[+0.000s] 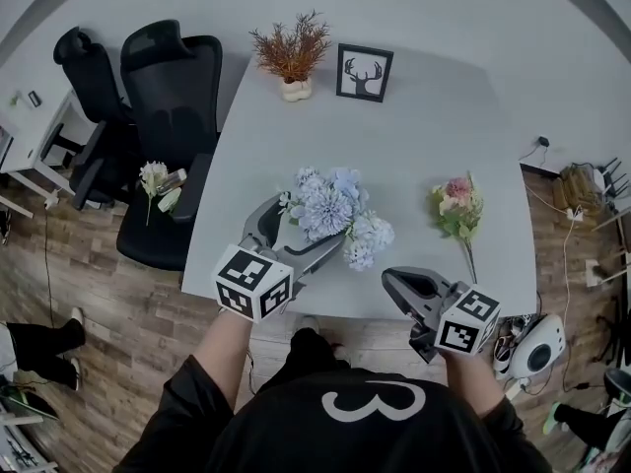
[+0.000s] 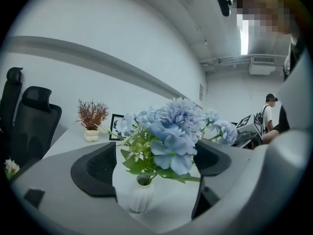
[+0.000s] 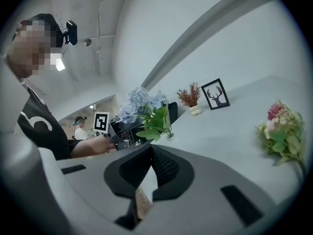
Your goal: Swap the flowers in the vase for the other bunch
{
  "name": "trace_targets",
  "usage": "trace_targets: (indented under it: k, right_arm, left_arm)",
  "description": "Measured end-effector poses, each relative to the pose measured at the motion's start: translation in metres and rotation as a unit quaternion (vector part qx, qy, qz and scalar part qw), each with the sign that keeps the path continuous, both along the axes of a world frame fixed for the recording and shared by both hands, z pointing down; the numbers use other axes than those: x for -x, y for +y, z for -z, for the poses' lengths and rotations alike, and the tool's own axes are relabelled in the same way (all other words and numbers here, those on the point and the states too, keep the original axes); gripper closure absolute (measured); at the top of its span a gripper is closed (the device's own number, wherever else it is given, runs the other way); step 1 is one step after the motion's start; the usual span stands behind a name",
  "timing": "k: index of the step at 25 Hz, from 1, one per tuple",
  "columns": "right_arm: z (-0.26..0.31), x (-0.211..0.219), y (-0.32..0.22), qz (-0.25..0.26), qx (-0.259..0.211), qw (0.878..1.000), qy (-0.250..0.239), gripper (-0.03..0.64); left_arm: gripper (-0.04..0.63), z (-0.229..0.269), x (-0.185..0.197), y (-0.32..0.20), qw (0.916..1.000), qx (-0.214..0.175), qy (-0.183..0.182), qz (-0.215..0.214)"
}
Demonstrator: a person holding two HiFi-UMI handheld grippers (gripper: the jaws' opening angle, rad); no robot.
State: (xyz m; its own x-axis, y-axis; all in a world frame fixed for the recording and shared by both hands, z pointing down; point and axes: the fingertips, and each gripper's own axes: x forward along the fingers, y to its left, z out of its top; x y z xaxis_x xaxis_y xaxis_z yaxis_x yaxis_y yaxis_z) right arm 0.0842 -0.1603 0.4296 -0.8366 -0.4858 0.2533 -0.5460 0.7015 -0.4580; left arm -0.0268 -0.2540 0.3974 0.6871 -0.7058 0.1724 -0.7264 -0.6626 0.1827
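Note:
A bunch of blue flowers (image 1: 333,213) stands in a small white ribbed vase (image 2: 139,198) near the table's front edge. My left gripper (image 1: 301,227) is open, its dark pads (image 2: 98,168) on either side of the vase and leaves without touching them. A pink and green bunch (image 1: 455,208) lies flat on the table to the right, also seen as the pink bunch (image 3: 282,130) in the right gripper view. My right gripper (image 1: 392,284) hovers at the front edge, shut, with nothing between its pads (image 3: 166,168). From there the blue flowers (image 3: 143,109) show beyond it.
At the table's far end stand a dried orange plant in a white pot (image 1: 293,55) and a framed deer picture (image 1: 364,72). Two black office chairs (image 1: 163,97) crowd the table's left side, one with a small flower bunch (image 1: 154,179) on its seat. Cables and gear lie on the floor to the right.

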Motion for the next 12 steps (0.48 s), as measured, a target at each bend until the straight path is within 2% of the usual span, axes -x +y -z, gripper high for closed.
trace_targets:
  k: [1, 2, 4, 5, 9, 12]
  right_arm:
    - [0.0, -0.001, -0.002, -0.002, 0.0, 1.0, 0.0, 0.609]
    - [0.0, -0.002, -0.004, -0.003, 0.0, 1.0, -0.001, 0.609]
    - [0.001, -0.003, -0.006, -0.006, -0.001, 1.0, 0.0, 0.609]
    - [0.002, -0.004, -0.007, -0.007, -0.001, 1.0, 0.001, 0.609]
    - [0.003, -0.006, -0.01, -0.01, -0.003, 1.0, 0.001, 0.609]
    - [0.003, -0.008, -0.011, -0.011, -0.003, 1.0, 0.001, 0.609]
  left_arm:
    - [0.107, 0.001, 0.0, -0.002, 1.0, -0.004, -0.003, 0.003]
    - [0.189, 0.002, 0.002, -0.004, 0.9999, -0.009, -0.006, 0.012]
    - [0.48, 0.005, 0.01, -0.009, 0.999, -0.024, -0.009, 0.037]
    - [0.538, 0.006, 0.012, -0.011, 0.9986, -0.027, -0.008, 0.044]
    - [0.581, 0.006, 0.011, -0.012, 0.9989, -0.029, -0.006, 0.038]
    - [0.584, 0.009, 0.009, -0.011, 0.9992, -0.026, 0.003, 0.029]
